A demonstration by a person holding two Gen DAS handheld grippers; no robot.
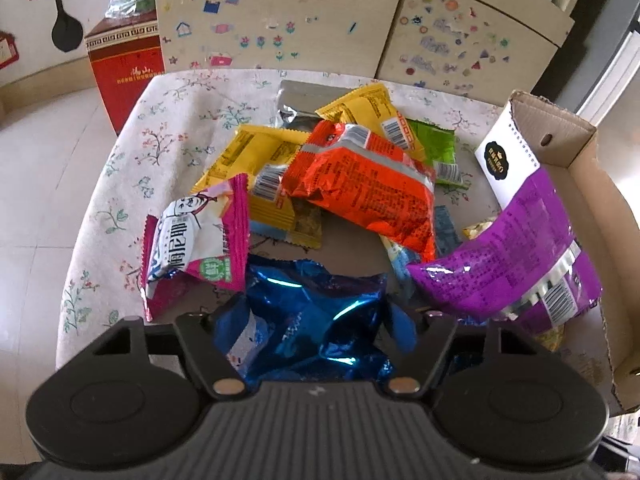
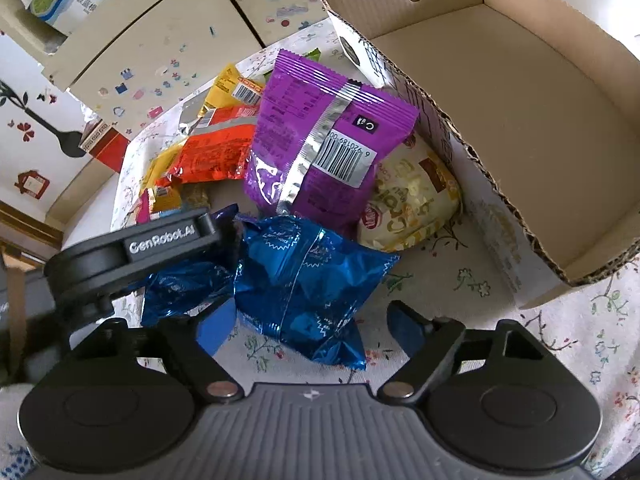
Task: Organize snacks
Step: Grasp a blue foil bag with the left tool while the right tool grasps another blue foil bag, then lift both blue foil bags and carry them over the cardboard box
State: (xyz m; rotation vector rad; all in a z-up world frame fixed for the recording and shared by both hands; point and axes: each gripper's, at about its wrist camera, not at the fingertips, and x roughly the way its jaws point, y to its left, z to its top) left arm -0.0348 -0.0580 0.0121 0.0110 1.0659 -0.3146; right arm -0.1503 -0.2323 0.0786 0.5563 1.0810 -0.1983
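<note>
Left gripper (image 1: 310, 320): jaws standing partly apart, straddling a crumpled blue foil packet (image 1: 316, 320). The blue fingertips (image 1: 400, 326) are lying against the packet's sides; the foil looks bunched between them, so a grip is likely, though the left pad is hidden behind the wrapper.

Right gripper (image 2: 308, 326): jaws standing wide, released. A second blue packet (image 2: 304, 284) is lying on the bench (image 2: 460, 292) between the fingertips (image 2: 406, 326); the right one is standing clear of it with cloth showing between, and the left one is sitting just beside its edge. Nothing is being gripped.

Snack pile, on the flowered cloth of the bench:
- purple packet (image 1: 508, 256), barcode side up, leaning over a pale yellow popcorn bag (image 2: 408, 204) just beside the box wall;
- orange packet (image 1: 360, 184), resting on top of two yellow packets (image 1: 256, 160);
- pink-and-white packet (image 1: 196, 244), tilting up at the near left;
- silver packet (image 1: 300, 104) and green packet (image 1: 434, 144), at the far side.

Cardboard box (image 2: 532, 92): open-topped, sitting at the right of the pile, its printed side wall touching the popcorn bag.
</note>
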